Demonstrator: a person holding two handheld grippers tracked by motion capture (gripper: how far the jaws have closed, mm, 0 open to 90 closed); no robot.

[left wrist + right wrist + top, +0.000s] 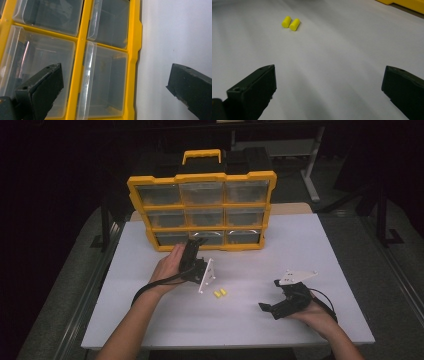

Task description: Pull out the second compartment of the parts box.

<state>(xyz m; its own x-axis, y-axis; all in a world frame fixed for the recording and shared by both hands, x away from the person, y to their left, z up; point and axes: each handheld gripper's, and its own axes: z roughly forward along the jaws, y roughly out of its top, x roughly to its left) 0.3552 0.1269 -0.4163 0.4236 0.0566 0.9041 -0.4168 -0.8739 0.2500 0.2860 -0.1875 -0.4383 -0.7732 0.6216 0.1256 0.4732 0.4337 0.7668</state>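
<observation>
High view: a white table (300, 245) carries a yellow organizer box (201, 212) standing upright at its far side, with nine clear drawers in three rows and a handle on top. The left gripper (196, 242) sits at the near face of the box, at the middle drawer (206, 238) of the bottom row, its jaws spread and holding nothing. Near the middle of the table, two small yellow earplugs (220, 293) lie side by side, touching. The right gripper (267, 307) hovers low at the near right, jaws apart and empty, pointing left toward the earplugs.

Left gripper view: the two black jaws stand wide apart. Between them is a clear drawer (105, 80) in its yellow frame, with the white table to the right. The camera is turned, so the box runs sideways here. The drawer looks like thin, stiff, smooth plastic, probably light and slippery. The best hold is likely its raised clear front lip (87, 80), pinched gently and pulled straight out.

Right gripper view: both jaws are released, with bare table between them. The earplugs (290, 23) lie farther off to the left, apart from the jaws. They look like soft foam, very light and apt to roll. Pinching one across its middle seems safest.
</observation>
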